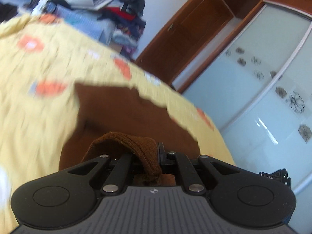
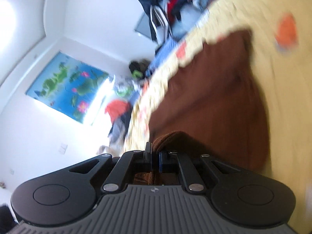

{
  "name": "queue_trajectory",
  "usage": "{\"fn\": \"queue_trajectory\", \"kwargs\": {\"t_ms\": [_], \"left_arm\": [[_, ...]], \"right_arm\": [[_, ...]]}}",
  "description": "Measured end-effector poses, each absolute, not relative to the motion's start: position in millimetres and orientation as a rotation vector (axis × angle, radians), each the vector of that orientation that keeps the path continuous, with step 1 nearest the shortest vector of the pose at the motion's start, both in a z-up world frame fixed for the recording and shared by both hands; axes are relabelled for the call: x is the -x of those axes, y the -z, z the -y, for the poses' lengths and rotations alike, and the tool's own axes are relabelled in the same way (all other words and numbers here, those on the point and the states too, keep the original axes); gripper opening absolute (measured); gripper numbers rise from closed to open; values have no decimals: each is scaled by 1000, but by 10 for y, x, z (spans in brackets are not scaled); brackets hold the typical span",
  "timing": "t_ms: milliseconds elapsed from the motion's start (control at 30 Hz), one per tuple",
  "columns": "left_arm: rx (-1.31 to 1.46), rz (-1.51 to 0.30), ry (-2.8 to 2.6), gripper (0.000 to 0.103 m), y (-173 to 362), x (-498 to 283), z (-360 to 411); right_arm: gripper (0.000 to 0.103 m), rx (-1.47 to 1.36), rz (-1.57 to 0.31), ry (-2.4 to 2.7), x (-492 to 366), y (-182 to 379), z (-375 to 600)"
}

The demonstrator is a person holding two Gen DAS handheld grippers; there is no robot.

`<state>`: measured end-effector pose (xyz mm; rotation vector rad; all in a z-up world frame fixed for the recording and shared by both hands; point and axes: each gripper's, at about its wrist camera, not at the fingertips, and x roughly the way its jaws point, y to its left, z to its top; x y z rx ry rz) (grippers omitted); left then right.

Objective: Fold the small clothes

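Note:
A brown knitted garment [image 1: 124, 113] lies stretched over the yellow bedspread [image 1: 39, 74] with orange patches. My left gripper [image 1: 148, 156] is shut on its ribbed edge [image 1: 136, 142], which bunches over the fingers. In the right wrist view the same brown garment [image 2: 214, 97] runs away from the camera across the yellow bedspread [image 2: 282, 97]. My right gripper [image 2: 155, 156] is shut on another part of its ribbed edge [image 2: 167, 138]. Both views are blurred by motion.
A heap of mixed clothes [image 1: 117, 9] lies at the far end of the bed, seen also as a clothes heap [image 2: 171, 3]. A wooden wardrobe with frosted sliding doors [image 1: 253, 78] stands to the right. A lotus picture [image 2: 66, 83] hangs on the white wall.

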<state>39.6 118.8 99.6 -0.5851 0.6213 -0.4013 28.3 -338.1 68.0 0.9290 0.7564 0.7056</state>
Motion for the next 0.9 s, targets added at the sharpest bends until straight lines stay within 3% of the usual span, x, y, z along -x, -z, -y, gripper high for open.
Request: {"fn": "queue_trajectory", "kwargs": {"t_ms": [200, 433, 500, 533, 600, 633, 667, 900], "left_arm": [[543, -611, 346, 5, -1052, -1681, -994], [461, -692, 259, 9, -624, -2784, -759], [509, -726, 233, 19, -539, -2977, -813], [543, -715, 216, 24, -536, -2999, -870], [614, -649, 172, 62, -587, -2900, -1018], [639, -606, 138, 94, -619, -2824, -1083], [646, -557, 102, 101, -662, -2691, -1161], [667, -550, -1, 101, -527, -1475, -1480]], "right_arm": [[13, -1007, -671, -633, -1505, -716, 3678], [14, -1014, -759, -480, -2697, -196, 3713], [26, -1043, -762, -438, -2892, -4, 3709], [51, -1065, -748, -401, -2912, 85, 3688], [82, -1122, -683, -357, -2855, 163, 3716], [95, -1137, -634, -349, -2799, 147, 3734], [98, -1134, -596, -335, -2719, 109, 3748], [98, -998, -591, -381, -1835, -82, 3862]]}}
